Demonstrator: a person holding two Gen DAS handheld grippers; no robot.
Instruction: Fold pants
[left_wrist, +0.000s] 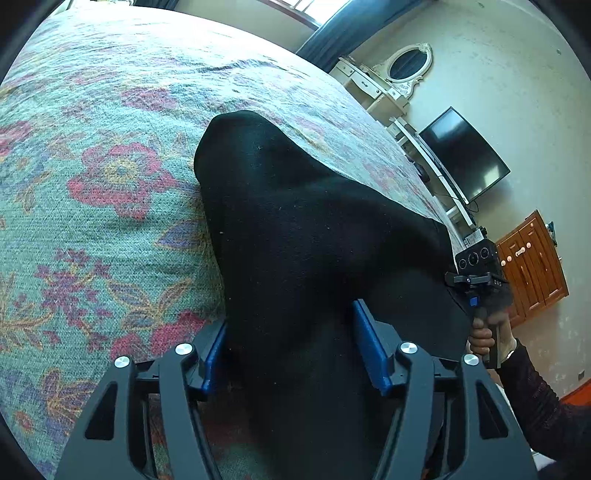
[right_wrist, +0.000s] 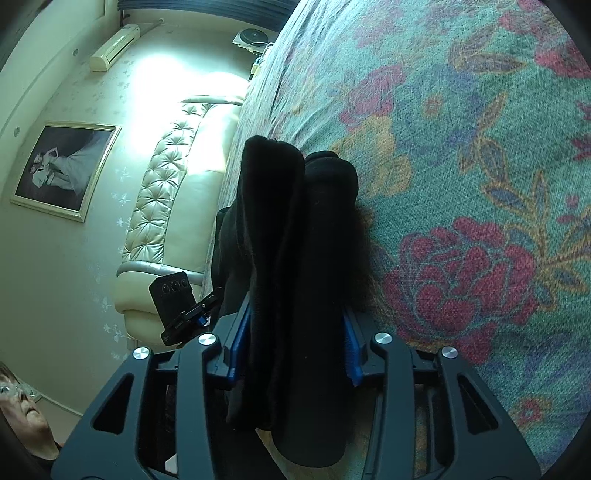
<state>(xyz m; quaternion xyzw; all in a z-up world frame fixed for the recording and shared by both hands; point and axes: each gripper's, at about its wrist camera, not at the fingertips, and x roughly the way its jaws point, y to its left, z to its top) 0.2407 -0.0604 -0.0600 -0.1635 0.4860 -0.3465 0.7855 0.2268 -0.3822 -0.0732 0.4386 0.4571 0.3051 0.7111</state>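
The black pants (left_wrist: 295, 221) hang between both grippers above a floral bedspread (left_wrist: 92, 166). My left gripper (left_wrist: 291, 343) is shut on a thick bunch of the black fabric, which fills the gap between its blue pads (left_wrist: 369, 339). My right gripper (right_wrist: 295, 332) is shut on another bunched edge of the pants (right_wrist: 295, 240), which stand up in folded layers between its blue pads (right_wrist: 240, 332). The right gripper also shows in the left wrist view (left_wrist: 476, 280), at the far right edge of the pants, held by a hand.
The bedspread (right_wrist: 461, 184) fills most of both views. A padded cream headboard (right_wrist: 166, 203), a framed picture (right_wrist: 62, 166) and an air conditioner are by the wall. A dresser with mirror (left_wrist: 406, 66), a TV (left_wrist: 465, 155) and a wooden cabinet (left_wrist: 532, 269) stand beyond the bed.
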